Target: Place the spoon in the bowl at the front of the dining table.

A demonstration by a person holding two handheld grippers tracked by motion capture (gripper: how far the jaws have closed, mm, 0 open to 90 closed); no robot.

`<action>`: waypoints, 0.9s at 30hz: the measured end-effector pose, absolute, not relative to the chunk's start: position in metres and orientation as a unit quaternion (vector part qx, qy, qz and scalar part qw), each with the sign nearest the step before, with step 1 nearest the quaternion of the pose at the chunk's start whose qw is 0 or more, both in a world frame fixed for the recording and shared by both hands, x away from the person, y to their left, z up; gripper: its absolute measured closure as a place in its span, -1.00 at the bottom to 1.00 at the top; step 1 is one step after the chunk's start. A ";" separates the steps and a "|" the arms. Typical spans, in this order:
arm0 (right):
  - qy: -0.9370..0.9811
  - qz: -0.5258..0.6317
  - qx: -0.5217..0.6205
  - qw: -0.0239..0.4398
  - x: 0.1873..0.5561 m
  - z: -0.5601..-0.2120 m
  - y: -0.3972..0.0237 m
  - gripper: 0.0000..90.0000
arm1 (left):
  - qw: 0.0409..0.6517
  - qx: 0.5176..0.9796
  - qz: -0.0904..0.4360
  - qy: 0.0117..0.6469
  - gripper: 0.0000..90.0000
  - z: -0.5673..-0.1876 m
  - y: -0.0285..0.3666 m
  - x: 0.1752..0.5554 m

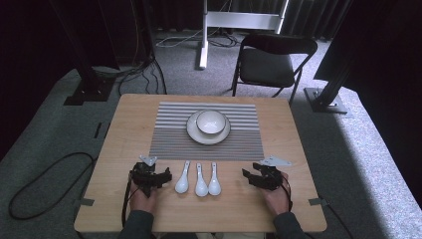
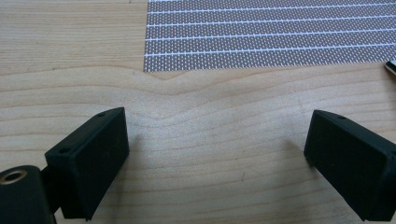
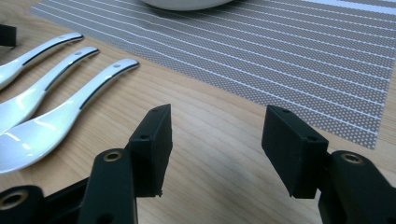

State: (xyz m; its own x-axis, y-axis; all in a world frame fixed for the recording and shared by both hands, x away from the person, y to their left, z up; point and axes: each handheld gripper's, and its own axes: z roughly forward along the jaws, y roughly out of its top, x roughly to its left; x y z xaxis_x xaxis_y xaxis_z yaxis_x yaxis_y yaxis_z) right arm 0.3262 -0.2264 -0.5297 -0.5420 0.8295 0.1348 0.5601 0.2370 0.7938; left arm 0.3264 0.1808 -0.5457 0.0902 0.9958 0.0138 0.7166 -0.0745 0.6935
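Spoons, three glossy white ceramic ones [image 1: 199, 180], look slippery and brittle; we'd pinch a handle with our wide-open right gripper [image 3: 215, 149].

This looks like a lab or recording studio, not a home. One small wooden table [image 1: 199, 209] stands on grey carpet [image 1: 45, 144] with black curtains [image 1: 30, 35] around it, and cables [image 1: 35, 184] trail across the floor. Black rig posts [image 1: 82, 64] stand left and right, with a folding chair [image 1: 271, 62] and a white stand [image 1: 239, 20] at the far side.
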 end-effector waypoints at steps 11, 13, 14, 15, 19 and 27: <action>0.770 0.427 0.448 0.158 0.324 -0.526 -0.224 -0.06 | 0.272 0.686 0.257 0.624 -0.85 -0.546 0.181 0.326; 0.769 0.427 0.448 0.157 0.323 -0.526 -0.223 -0.06 | 0.272 0.686 0.257 0.624 -0.85 -0.546 0.181 0.326; 0.770 0.428 0.447 0.155 0.323 -0.525 -0.223 -0.06 | 0.272 0.687 0.257 0.624 -0.85 -0.546 0.181 0.326; 0.770 0.428 0.446 0.155 0.323 -0.525 -0.222 -0.06 | 0.272 0.687 0.257 0.624 -0.85 -0.546 0.181 0.326; 0.773 0.426 0.445 0.153 0.323 -0.525 -0.220 -0.07 | 0.272 0.687 0.257 0.624 -0.85 -0.546 0.181 0.326; 0.774 0.428 0.441 0.151 0.322 -0.523 -0.218 -0.08 | 0.272 0.687 0.257 0.624 -0.85 -0.546 0.181 0.326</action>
State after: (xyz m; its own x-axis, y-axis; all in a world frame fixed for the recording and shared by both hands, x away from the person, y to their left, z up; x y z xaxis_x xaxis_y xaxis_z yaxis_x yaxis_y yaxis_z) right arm 0.3217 -0.2178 -0.5231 -0.5650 0.8124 0.1442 0.5537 0.2438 0.7962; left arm 0.3264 0.1808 -0.5457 0.0904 0.9958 0.0141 0.7167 -0.0749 0.6934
